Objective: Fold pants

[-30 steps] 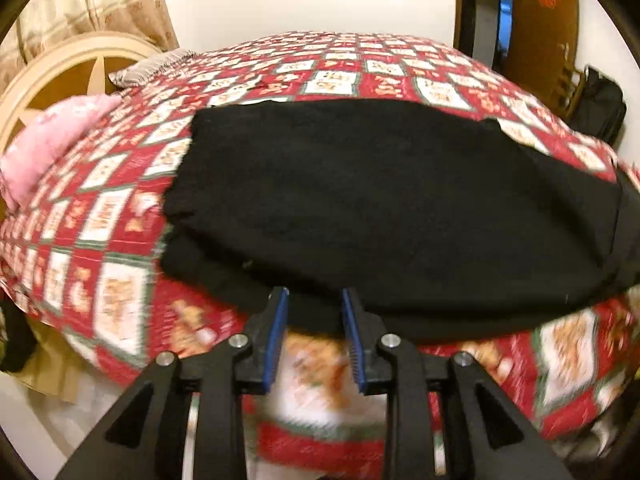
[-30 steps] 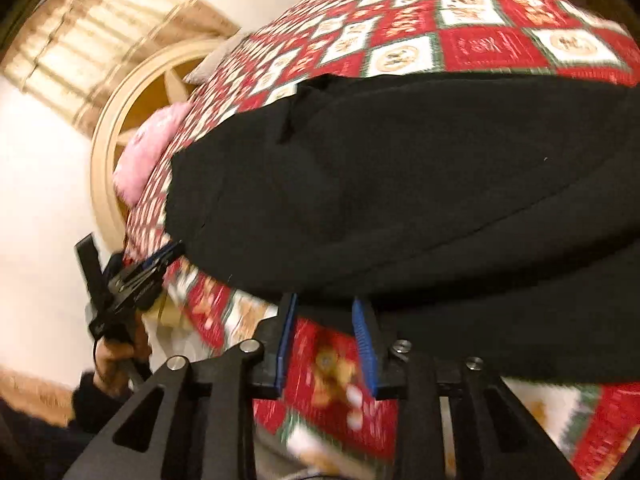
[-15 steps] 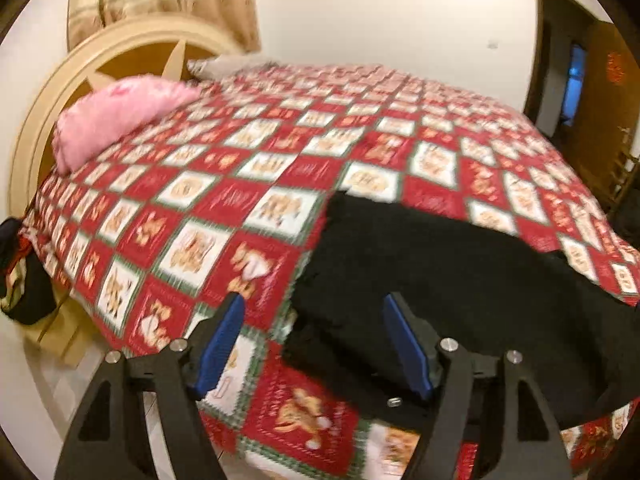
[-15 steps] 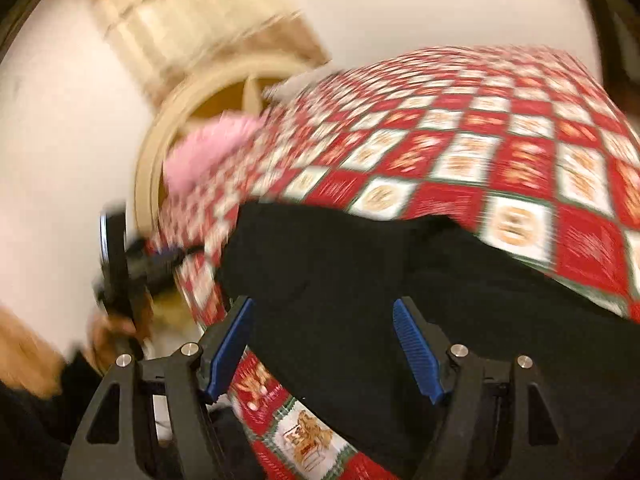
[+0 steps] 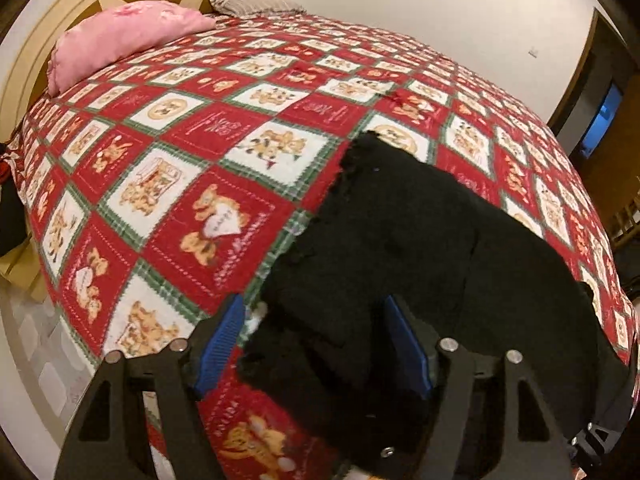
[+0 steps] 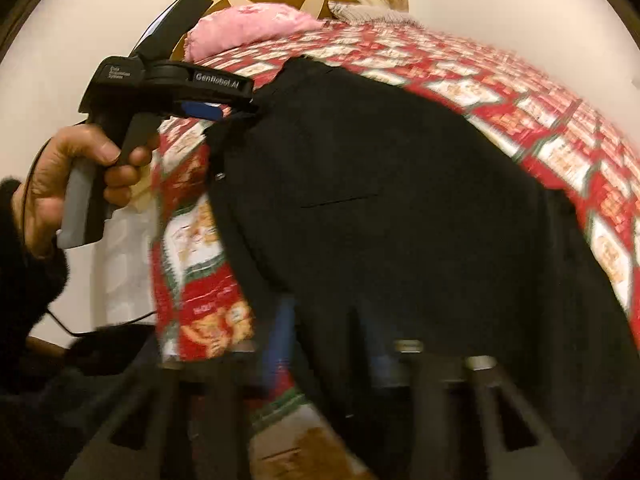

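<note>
While the black pants (image 5: pixel 420 248) lie bunched in overlapping layers at the near edge of the bed (image 5: pixel 224 128), on its red patchwork quilt, the fold is judged to be under way but unfinished: the cloth already sits doubled on itself, yet its outline is uneven and one corner hangs over the bed's edge. Left gripper (image 5: pixel 316 340): its blue-padded fingers (image 5: pixel 220 340) stand apart on either side of the pants' near corner and are closing, with cloth between them but the left pad not yet pressing on it. Right gripper (image 6: pixel 328 344): blurred by motion, its fingers are also closing, with black fabric between them at the lower hem; whether the pads already bite cannot be told from the right wrist view. That view also shows the person's hand (image 6: pixel 60 184) holding the left gripper's handle at the pants' far corner. What appears left is to secure both corners, carry them across for a further fold, and smooth the stack. A pink pillow (image 5: pixel 120 36) lies well apart, at the headboard.
</note>
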Demonstrator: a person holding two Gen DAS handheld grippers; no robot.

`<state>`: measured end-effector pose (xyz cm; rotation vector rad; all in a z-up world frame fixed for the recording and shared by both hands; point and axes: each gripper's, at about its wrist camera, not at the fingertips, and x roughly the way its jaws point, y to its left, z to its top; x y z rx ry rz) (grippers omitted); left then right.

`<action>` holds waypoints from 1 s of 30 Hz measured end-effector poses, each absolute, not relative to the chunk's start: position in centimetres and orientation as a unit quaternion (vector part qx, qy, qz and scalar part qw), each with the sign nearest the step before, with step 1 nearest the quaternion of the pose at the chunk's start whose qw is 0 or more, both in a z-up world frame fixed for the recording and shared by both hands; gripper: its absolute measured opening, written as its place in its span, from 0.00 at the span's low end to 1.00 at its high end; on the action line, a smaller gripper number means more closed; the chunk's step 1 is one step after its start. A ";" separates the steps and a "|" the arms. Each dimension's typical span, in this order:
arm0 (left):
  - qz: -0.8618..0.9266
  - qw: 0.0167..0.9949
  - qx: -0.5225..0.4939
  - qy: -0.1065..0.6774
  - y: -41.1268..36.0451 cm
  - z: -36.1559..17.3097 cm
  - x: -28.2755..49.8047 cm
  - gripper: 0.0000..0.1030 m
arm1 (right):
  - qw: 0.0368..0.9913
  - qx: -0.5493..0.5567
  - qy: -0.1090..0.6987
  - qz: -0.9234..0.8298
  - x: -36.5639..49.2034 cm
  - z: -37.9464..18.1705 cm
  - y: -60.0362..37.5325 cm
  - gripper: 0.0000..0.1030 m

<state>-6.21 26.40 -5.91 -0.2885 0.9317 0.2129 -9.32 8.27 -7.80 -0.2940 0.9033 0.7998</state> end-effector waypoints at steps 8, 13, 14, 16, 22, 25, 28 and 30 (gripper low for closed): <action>0.136 0.889 -0.090 0.428 25.0 -5.0 -6.8 0.37 | 0.804 -0.078 0.427 0.406 -9.3 -6.2 6.8 0.04; 0.151 0.893 -0.066 0.419 24.6 -4.1 -7.7 0.37 | 0.795 -0.093 0.425 0.423 -10.6 -5.4 6.8 0.04; 0.154 0.893 -0.059 0.419 24.4 -3.9 -8.0 0.37 | 0.791 -0.099 0.429 0.425 -10.9 -5.6 6.8 0.04; 0.161 0.891 -0.042 0.422 24.1 -4.0 -8.2 0.37 | 0.786 -0.105 0.435 0.427 -11.1 -6.1 6.7 0.04; 0.183 0.882 -0.023 0.435 23.9 -5.0 -7.9 0.41 | 0.787 -0.087 0.451 0.413 -10.5 -7.9 6.6 0.04; 0.198 0.882 -0.004 0.428 23.8 -4.3 -8.0 0.44 | 0.782 -0.055 0.459 0.418 -9.8 -7.1 6.0 0.04; 0.227 0.885 0.018 0.406 23.7 -2.8 -8.3 0.48 | 0.778 0.015 0.465 0.423 -8.3 -5.5 4.3 0.04; 0.232 0.892 0.026 0.388 23.3 -1.8 -8.4 0.55 | 0.784 0.061 0.454 0.419 -7.0 -4.2 2.7 0.05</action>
